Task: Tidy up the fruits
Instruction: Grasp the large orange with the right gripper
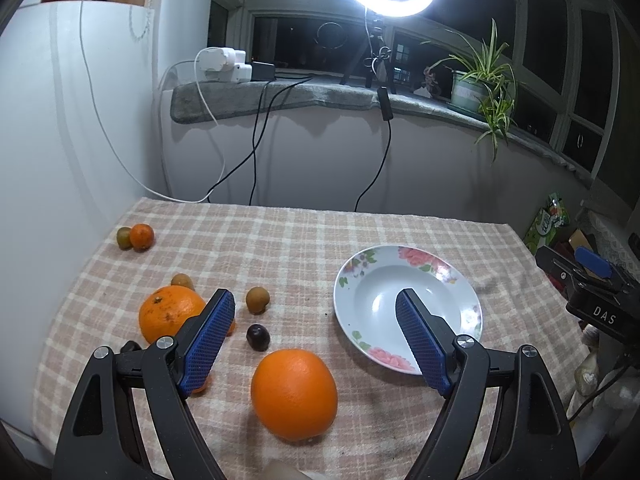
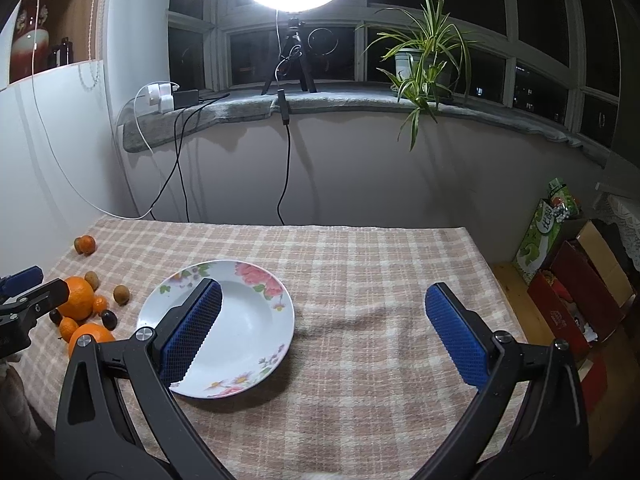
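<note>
Grippers left [image 1: 315, 304] and right [image 2: 323, 300] gape (ridged pads) over glossy plate [image 2: 256, 322].

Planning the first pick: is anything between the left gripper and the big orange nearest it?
Nothing visible. The left gripper is open, and the big orange lies on the cloth between its fingers; the dark fruit sits just beyond it.

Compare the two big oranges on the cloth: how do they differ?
The near orange looks smooth and evenly bright; the far orange has dark speckles. The near orange lies in full view; the far orange is partly hidden behind a gripper finger. Both are round and outside the plate.
</note>
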A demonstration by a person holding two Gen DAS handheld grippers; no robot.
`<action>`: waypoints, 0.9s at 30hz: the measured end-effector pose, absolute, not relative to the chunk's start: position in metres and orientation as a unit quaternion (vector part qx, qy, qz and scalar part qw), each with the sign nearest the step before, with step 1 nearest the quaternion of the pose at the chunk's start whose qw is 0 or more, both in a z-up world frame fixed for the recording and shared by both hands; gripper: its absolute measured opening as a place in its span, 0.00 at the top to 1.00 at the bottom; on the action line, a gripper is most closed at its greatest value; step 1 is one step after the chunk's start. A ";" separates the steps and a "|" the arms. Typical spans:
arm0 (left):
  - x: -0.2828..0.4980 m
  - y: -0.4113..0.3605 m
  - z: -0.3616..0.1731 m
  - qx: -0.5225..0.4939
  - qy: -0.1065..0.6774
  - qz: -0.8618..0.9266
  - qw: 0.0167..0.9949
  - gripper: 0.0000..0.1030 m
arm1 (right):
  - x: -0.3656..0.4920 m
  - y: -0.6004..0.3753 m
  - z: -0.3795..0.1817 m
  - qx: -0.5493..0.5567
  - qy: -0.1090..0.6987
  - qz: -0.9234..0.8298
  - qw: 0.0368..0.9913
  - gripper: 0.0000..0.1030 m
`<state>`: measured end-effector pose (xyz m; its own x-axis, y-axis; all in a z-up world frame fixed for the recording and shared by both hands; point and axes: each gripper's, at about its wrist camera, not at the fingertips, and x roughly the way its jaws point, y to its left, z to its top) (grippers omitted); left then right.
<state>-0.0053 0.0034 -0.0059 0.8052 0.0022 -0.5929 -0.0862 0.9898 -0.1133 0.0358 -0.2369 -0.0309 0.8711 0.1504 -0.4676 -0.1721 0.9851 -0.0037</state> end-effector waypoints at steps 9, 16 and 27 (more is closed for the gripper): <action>-0.024 0.032 -0.012 -0.100 0.318 0.024 0.942 0.19 | 0.036 -0.230 -0.037 -0.006 0.259 0.152 0.954 0.00; -0.047 0.047 -0.028 -0.120 0.338 0.021 0.933 0.21 | 0.038 -0.211 -0.049 0.025 0.300 0.247 0.921 0.00; -0.055 0.038 -0.063 -0.153 0.379 -0.019 0.912 0.24 | 0.028 -0.158 -0.069 0.039 0.365 0.365 0.856 0.04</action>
